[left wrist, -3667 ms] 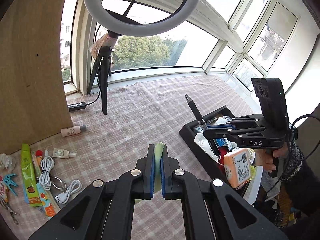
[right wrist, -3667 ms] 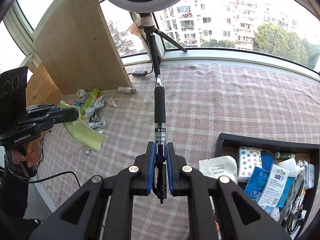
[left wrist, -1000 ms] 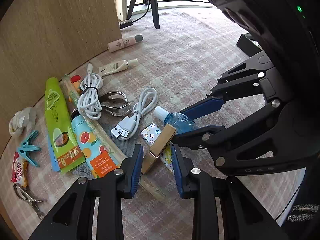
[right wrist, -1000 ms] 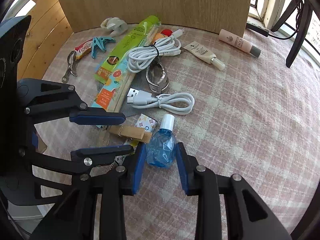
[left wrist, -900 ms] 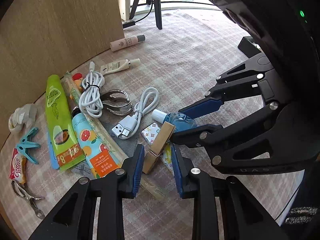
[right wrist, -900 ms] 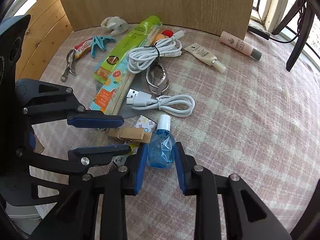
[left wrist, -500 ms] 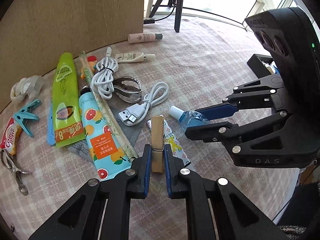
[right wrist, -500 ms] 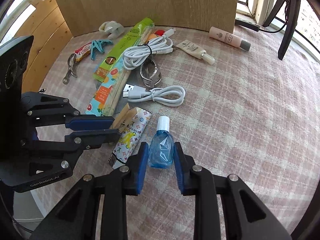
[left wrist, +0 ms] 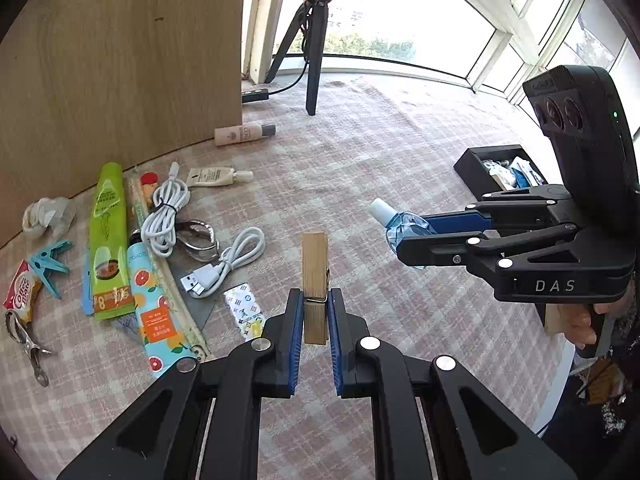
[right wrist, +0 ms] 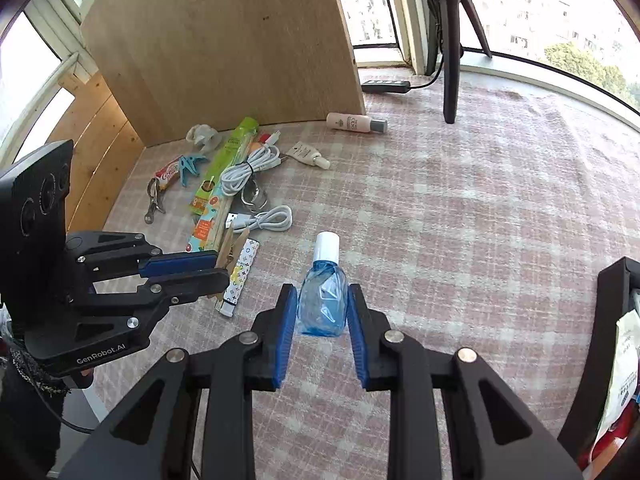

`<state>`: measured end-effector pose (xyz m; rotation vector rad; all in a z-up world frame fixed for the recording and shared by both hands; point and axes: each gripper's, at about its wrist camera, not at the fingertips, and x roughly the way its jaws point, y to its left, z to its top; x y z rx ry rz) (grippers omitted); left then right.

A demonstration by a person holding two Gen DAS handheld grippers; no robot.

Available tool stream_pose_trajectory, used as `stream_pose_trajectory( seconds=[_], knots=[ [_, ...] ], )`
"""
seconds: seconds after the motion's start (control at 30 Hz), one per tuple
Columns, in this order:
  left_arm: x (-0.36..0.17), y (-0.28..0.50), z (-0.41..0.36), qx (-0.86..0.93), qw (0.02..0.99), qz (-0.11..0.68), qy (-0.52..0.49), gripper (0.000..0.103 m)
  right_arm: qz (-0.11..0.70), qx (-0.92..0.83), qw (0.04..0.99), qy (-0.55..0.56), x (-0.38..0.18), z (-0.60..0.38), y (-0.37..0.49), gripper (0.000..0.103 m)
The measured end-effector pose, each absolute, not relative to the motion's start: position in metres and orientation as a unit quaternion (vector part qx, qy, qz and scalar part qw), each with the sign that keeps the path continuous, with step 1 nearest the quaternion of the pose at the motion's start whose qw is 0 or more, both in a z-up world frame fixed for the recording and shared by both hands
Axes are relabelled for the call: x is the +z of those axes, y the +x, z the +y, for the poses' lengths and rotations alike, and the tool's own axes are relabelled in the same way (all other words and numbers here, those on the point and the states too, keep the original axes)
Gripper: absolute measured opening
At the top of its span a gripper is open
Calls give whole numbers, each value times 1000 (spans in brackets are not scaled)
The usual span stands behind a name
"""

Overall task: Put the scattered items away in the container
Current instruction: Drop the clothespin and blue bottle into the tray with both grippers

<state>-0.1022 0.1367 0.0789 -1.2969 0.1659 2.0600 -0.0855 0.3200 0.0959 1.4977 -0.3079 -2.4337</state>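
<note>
My left gripper (left wrist: 314,312) is shut on a wooden clothespin (left wrist: 315,276) and holds it above the checked cloth; it also shows in the right wrist view (right wrist: 216,270). My right gripper (right wrist: 322,312) is shut on a small blue bottle with a white cap (right wrist: 323,300), lifted off the cloth; it shows in the left wrist view (left wrist: 400,226). The black container (left wrist: 486,164) with several items inside lies at the far right; its edge shows in the right wrist view (right wrist: 612,280).
Scattered items lie at the left by a wooden panel (left wrist: 120,60): a green tube (left wrist: 106,232), white cables (left wrist: 166,212), an orange-print tube (left wrist: 154,308), a patterned packet (left wrist: 246,312), a blue clip (left wrist: 50,262), cream tubes (left wrist: 244,134). A tripod leg (left wrist: 314,76) stands behind.
Both grippers have risen and pulled back from the pile, the left with the clothespin, the right with the blue bottle. The container has come into view at the right.
</note>
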Motion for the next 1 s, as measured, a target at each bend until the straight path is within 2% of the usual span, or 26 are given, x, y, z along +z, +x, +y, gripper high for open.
stream_pose_trajectory(
  seconds=[0.3,0.5,0.63,0.67,0.7,0.73,0.77,1.0],
  knots=[
    [123,-77,285,755,469,82,-451,11,-167,-871,-16,461,148,485,9,25],
    [143,-48,381,716,537,105,-433,11,-207,-862,-136,443,155,582,88,25],
    [156,-25,435,701,562,125,-420,12,-217,-852,-178,442,154,616,123,25],
    [158,-22,445,701,561,127,-421,19,-220,-851,-182,441,155,622,130,26],
    [160,-21,453,698,563,126,-425,33,-224,-849,-190,439,156,627,136,31],
    [162,-19,460,696,566,120,-425,37,-227,-847,-201,436,157,630,140,36],
    [164,-18,463,696,569,115,-423,37,-229,-849,-208,429,159,632,145,43],
    [160,-24,444,708,551,122,-424,34,-226,-858,-197,417,165,624,145,43]
  ],
)
